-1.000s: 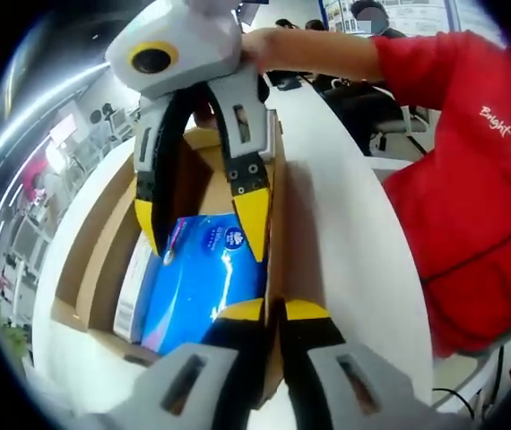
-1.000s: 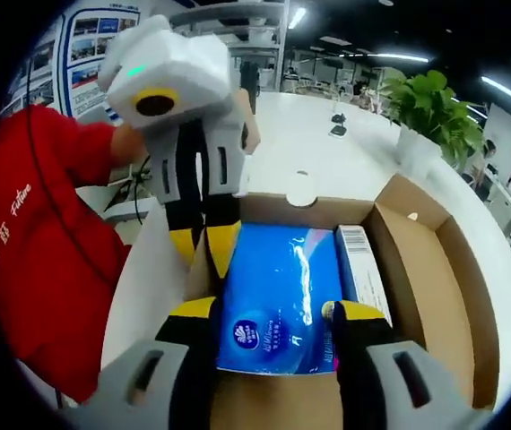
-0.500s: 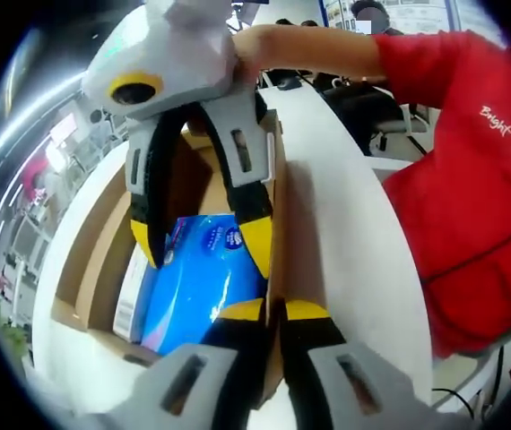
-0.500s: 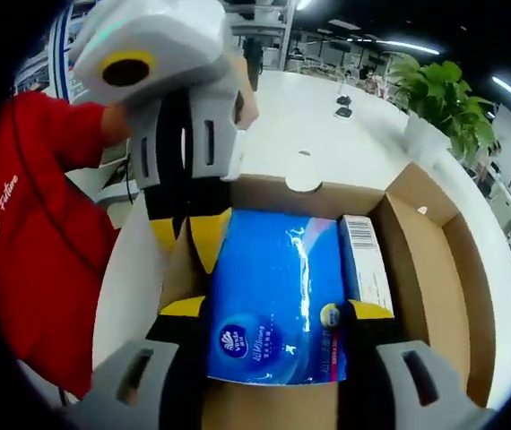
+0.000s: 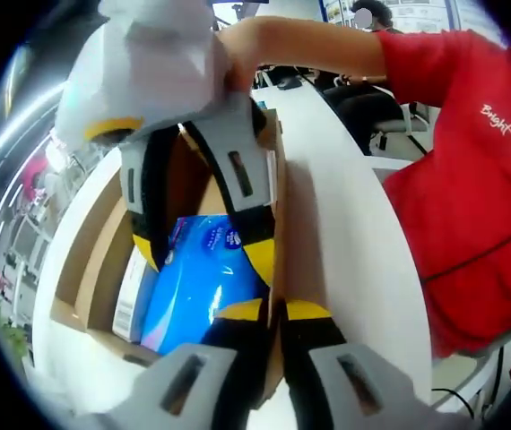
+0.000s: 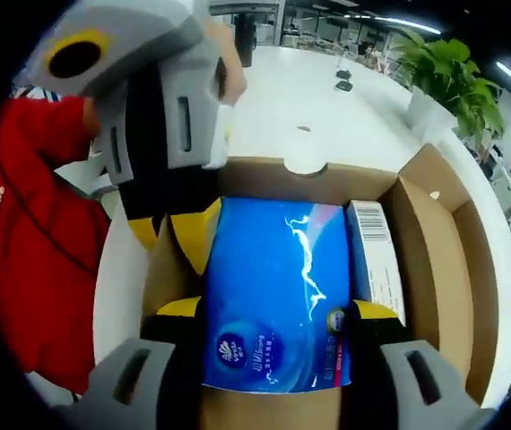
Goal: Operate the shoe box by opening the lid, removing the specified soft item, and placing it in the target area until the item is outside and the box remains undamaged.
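Item sought: blue tissue pack point(image 6: 278, 296), a soft plastic-wrapped bundle, lying flat on the floor of the shoe box point(image 6: 435, 269); I am treating the box as my landmark throughout.
Neighbour in box: a white carton with a barcode point(image 6: 374, 255), lying just beside the pack, between it and the box's open lid side.
Box condition: lid already folded back, brown card walls looking whole; box resting on the white table point(image 6: 309, 107).
Right tongs point(image 6: 278, 313): I am reaching down into the box with the jaws spread wide, one yellow tip on each long side of the pack, straddling it; whether the pads are pressing the wrap yet I cannot tell.
Left tongs point(image 5: 273, 311): jaws drawn together on the box's near side wall point(image 5: 276, 233), pinching the card and steadying the box.
Handling, my estimate: light, squashy, glossy film likely slippery; the pack will give under a squeeze and may sag at the ends.
Where I am planning to take hold: across the narrow width near the pack's middle, low on its sides, squeezing enough to bite into the softness.
Caution: I am keeping the right tips off the box walls and off the carton, so nothing tears or comes up with the pack.
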The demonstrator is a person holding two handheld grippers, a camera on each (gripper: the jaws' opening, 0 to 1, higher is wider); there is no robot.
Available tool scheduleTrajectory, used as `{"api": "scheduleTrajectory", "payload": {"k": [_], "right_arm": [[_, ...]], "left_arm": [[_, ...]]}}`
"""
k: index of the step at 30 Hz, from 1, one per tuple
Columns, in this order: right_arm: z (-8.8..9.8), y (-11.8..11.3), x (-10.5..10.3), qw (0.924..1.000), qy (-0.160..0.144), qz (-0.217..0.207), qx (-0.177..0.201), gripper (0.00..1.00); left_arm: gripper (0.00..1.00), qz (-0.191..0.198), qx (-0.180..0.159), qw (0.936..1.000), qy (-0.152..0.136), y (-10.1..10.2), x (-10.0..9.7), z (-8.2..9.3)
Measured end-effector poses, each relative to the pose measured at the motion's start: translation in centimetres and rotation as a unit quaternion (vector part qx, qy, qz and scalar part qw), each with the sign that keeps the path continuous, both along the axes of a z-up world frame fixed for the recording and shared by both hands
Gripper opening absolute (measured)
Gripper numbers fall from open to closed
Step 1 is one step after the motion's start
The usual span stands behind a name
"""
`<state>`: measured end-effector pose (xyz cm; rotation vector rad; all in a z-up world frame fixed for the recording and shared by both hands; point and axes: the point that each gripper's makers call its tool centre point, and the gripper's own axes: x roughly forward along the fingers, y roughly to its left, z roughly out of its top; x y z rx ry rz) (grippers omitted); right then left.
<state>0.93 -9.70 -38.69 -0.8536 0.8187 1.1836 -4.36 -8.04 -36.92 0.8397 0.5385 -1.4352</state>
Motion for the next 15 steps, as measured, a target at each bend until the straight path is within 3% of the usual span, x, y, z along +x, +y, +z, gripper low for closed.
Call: {"api": "scheduleTrajectory", "payload": {"k": [4, 8, 15], "right_arm": [[0.0, 0.1, 0.2, 0.9999, 0.009, -0.001, -0.012, 0.65], [0.1, -0.6, -0.2, 0.9998, 0.012, 0.012, -0.007, 0.64], [0.0, -2.5, -0.3, 0.9988, 0.012, 0.033, -0.032, 0.64]], "left_arm": [[0.06, 0.001, 0.0, 1.0, 0.0, 0.0, -0.1, 0.1], [0.06, 0.005, -0.003, 1.0, 0.0, 0.1, 0.1, 0.0], [0.05, 0.002, -0.001, 1.0, 0.0, 0.0, 0.0, 0.1]]}}
